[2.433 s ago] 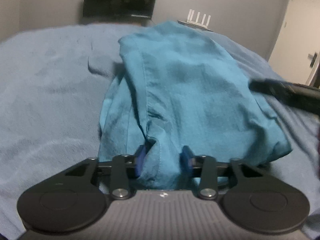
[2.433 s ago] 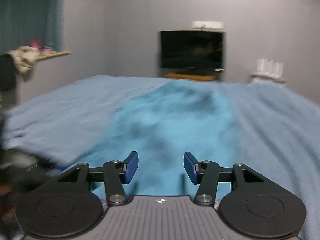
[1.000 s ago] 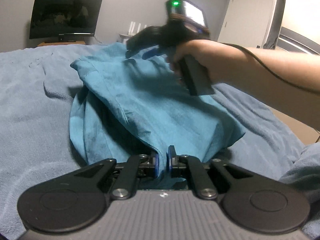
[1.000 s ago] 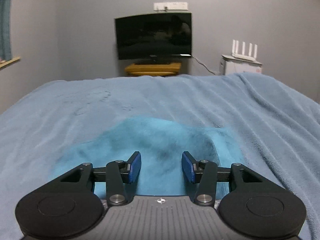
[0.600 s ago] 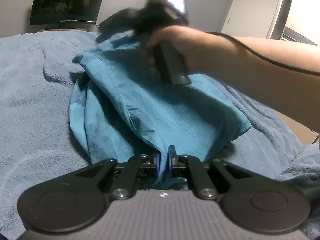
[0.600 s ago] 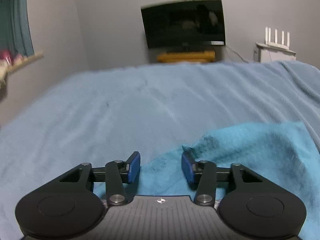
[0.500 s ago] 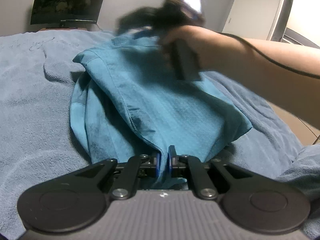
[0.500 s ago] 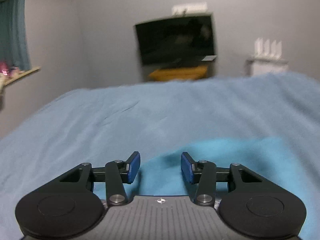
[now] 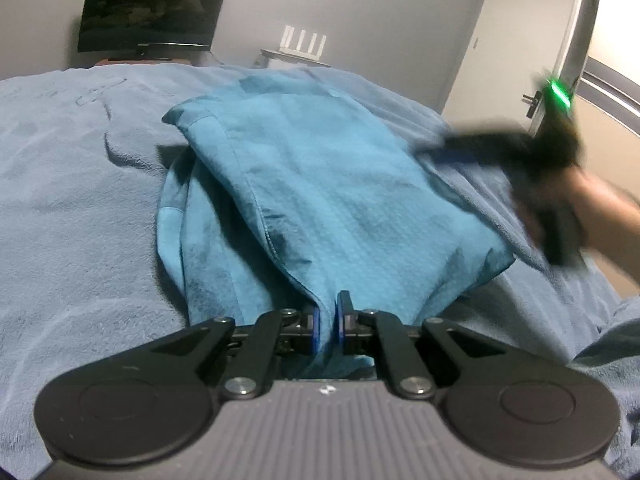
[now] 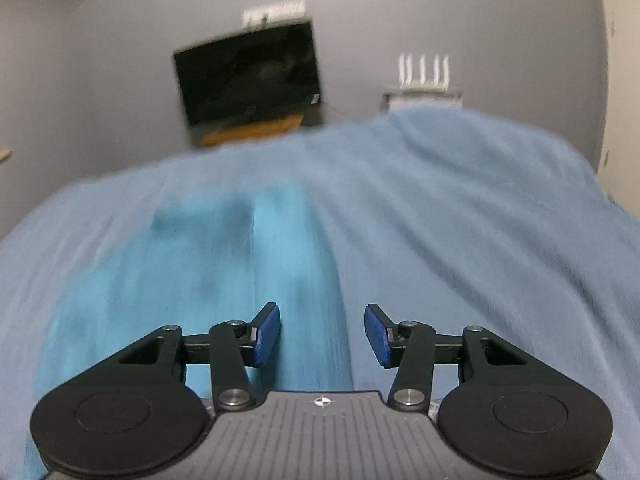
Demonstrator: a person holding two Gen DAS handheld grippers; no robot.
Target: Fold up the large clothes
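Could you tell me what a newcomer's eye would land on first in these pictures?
Probably the teal garment, heaped in folds in the middle of the pale blue blanket, with the left gripper pinching its near edge. At the right of that view, the right gripper shows as a dark blur, a green light glowing above it.

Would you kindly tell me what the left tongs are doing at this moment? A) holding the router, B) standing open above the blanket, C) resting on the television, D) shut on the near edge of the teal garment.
D: the left tongs are closed with the near edge of the teal garment pinched between their blue pads, while the garment lies on the blanket.
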